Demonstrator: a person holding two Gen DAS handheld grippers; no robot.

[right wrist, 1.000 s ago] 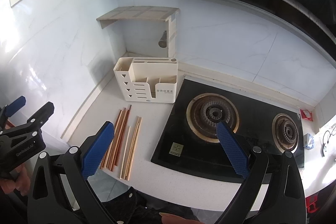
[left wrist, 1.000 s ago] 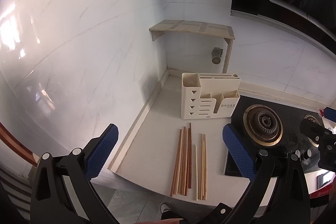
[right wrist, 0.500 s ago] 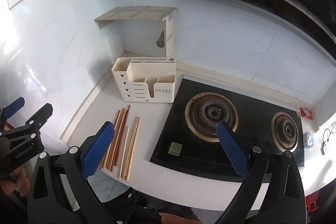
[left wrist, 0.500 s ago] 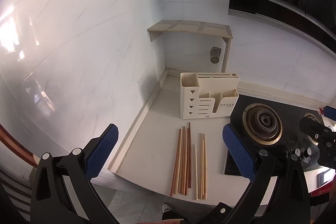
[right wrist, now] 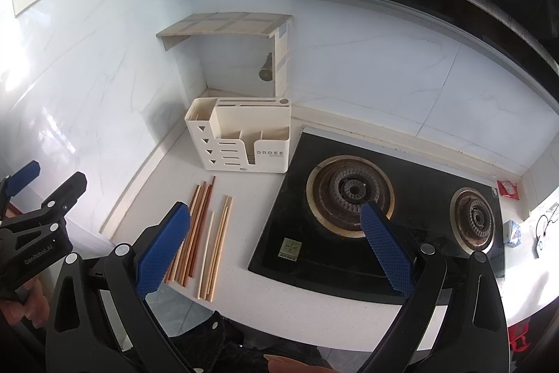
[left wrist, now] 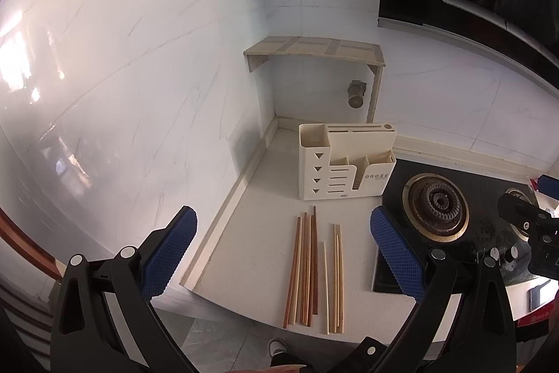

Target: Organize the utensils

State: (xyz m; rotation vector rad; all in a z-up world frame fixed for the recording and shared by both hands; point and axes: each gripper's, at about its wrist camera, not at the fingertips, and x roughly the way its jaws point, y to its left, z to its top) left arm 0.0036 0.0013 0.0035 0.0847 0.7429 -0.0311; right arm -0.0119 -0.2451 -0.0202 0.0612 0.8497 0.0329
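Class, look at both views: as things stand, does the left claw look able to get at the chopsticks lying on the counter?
Probably yes. The left claw is open and empty, and the chopsticks lie bare on the counter straight ahead of it, with nothing between or on top.

home kitchen: gas hob, tiled walls

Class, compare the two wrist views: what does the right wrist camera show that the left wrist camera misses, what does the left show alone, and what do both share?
Only the right wrist view shows the whole black stove, its second burner in full, and a red packet by the wall.

Only the left wrist view shows a shoe on the floor below the counter edge.

Both show the cream utensil holder, the chopsticks lying loose on the counter, the corner shelf, and the left gripper and right gripper, both open and empty.
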